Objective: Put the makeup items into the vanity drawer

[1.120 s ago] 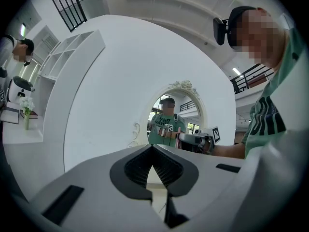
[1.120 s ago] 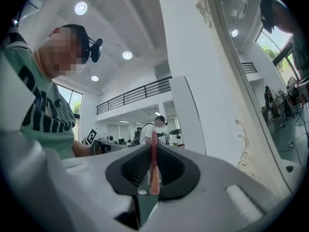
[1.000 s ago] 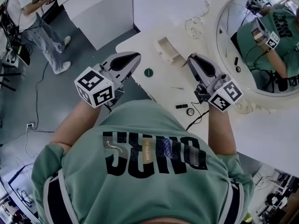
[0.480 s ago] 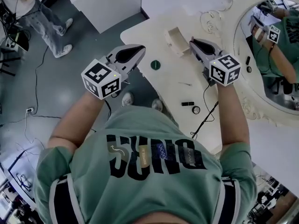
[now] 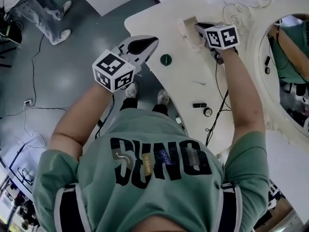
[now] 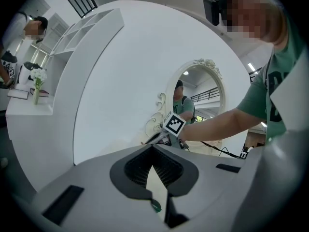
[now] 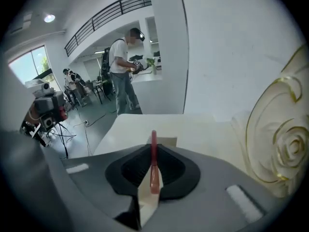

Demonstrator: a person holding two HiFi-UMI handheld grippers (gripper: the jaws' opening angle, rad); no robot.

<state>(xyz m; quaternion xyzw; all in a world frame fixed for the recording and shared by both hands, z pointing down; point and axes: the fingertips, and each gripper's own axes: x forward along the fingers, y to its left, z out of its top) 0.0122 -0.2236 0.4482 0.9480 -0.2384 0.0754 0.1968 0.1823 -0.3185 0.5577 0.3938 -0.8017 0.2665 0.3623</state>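
1. The left gripper (image 5: 152,40) hangs across the left edge of the table (image 5: 159,21), its body over the grey floor (image 5: 72,66) and its tips over the tabletop. The head view does not show how its jaws stand. The left gripper view does: the left gripper's (image 6: 152,148) pads meet at their tips with nothing between them.
2. A green round pot (image 5: 165,59) lies alone on the table just beside those tips, close to the left edge. In the left gripper view only a sliver of it (image 6: 155,207) shows through the slit below the pads.
3. The drawer (image 5: 187,24), a small open cream box, sits near the table's far edge, between the two grippers.
4. The right gripper (image 5: 198,28) reaches the drawer, but in the head view its marker cube covers the jaws. The right gripper view shows the right gripper (image 7: 153,151) clamped on a slender red stick (image 7: 153,170) that juts past the tips, with the drawer's wall (image 7: 166,141) just beyond.
5. Nearer the person lie a thin stick (image 5: 198,83), a black tube (image 5: 199,105) and a small round item (image 5: 207,112), close to the near edge. A black cable (image 5: 217,93) runs past them.
6. Bare tabletop lies between the pot and these items. The mirror frame (image 5: 256,47) bounds the right side.
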